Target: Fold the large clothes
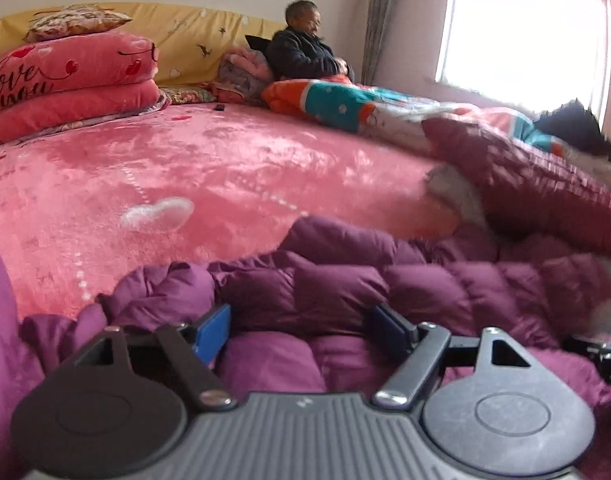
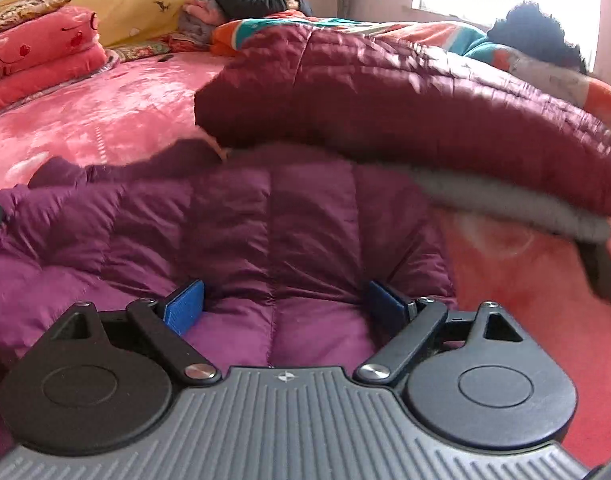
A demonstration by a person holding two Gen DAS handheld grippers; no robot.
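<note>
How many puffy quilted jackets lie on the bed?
2: a purple jacket nearest the grippers, and a maroon jacket behind it, overlapping its far edge. Others may be hidden.

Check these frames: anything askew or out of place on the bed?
The purple puffer jacket lies bunched and rumpled, not flat, and a maroon quilted coat overlaps its far edge, with grey lining showing underneath. Both tools, left and right, are open over the jacket. Nothing looks damaged.

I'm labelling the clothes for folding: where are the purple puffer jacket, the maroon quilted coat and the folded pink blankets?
purple puffer jacket (image 2: 241, 216): right wrist view, middle quilted panel.
maroon quilted coat (image 2: 385, 96): right wrist view, top of its folded bulk.
folded pink blankets (image 1: 77, 84): left wrist view, front of the stack.
</note>
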